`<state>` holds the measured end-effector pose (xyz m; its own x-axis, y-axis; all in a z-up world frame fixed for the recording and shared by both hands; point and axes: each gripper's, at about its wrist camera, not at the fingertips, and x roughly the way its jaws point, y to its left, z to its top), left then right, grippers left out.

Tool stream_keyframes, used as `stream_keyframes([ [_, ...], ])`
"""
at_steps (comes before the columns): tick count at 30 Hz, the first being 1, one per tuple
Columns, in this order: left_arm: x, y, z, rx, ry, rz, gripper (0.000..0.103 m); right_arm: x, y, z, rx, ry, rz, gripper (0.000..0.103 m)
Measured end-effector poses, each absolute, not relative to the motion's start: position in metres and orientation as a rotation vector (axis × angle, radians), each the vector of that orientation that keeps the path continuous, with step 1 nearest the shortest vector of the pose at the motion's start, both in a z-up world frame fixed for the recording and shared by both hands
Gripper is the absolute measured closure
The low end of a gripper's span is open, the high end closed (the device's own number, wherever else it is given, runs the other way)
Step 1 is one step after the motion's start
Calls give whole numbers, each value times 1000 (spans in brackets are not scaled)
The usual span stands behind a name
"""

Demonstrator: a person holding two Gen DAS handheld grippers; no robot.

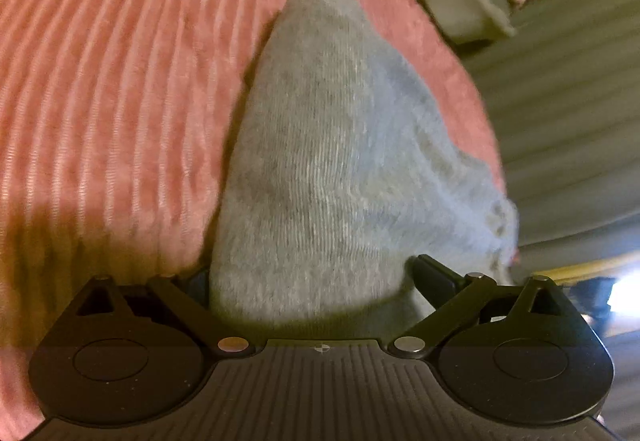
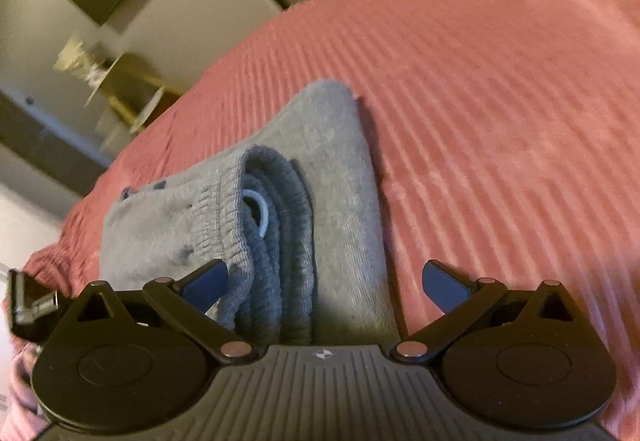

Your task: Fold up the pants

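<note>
The gray pants (image 2: 280, 209) are soft fleece knit, folded into a thick bundle that lies on the pink ribbed blanket (image 2: 500, 101) near the edge of the bed. The ribbed elastic waistband (image 2: 276, 225) curls in rolls, with a white loop inside. The right gripper (image 2: 326, 283) has its fingers wide apart above the bundle, holding nothing. The left gripper (image 1: 312, 281) is also spread; the gray cloth fills its gap, so whether it grips I cannot tell. No writing is readable.
</note>
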<state>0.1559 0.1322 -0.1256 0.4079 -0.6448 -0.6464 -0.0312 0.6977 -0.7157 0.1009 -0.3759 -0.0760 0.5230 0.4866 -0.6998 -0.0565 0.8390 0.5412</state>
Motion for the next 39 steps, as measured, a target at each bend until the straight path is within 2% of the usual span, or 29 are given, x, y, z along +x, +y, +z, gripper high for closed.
stream_keyframes([
  [6,162,138,-137,-831,1064,-539,2,125,-390,-102,698,1026,540,0],
  [11,167,121,-135,-732,1053,-574,0,140,-377,-111,687,1104,672,0],
  [16,161,112,-126,-724,943,-692,0,144,-368,-112,727,1104,762,0],
  [19,173,108,-139,-752,1001,-657,1,145,-363,-114,692,1097,793,0],
  [24,171,105,-135,-766,956,-702,2,149,-355,-115,679,1115,771,0],
  [26,175,102,-142,-738,1002,-633,20,145,-353,-111,658,1117,741,5],
  [27,176,103,-144,-751,1004,-621,21,144,-352,-109,645,1123,712,9],
  [29,174,106,-143,-770,999,-605,27,141,-352,-105,614,1131,649,25],
  [31,169,101,-137,-710,989,-575,40,138,-348,-101,601,1120,629,29],
  [32,164,98,-132,-669,976,-566,48,135,-347,-98,589,1112,621,30],
  [34,160,87,-121,-583,951,-551,54,131,-342,-94,575,1092,609,31],
  [39,164,82,-112,-562,970,-534,61,136,-323,-100,583,1113,525,32],
])
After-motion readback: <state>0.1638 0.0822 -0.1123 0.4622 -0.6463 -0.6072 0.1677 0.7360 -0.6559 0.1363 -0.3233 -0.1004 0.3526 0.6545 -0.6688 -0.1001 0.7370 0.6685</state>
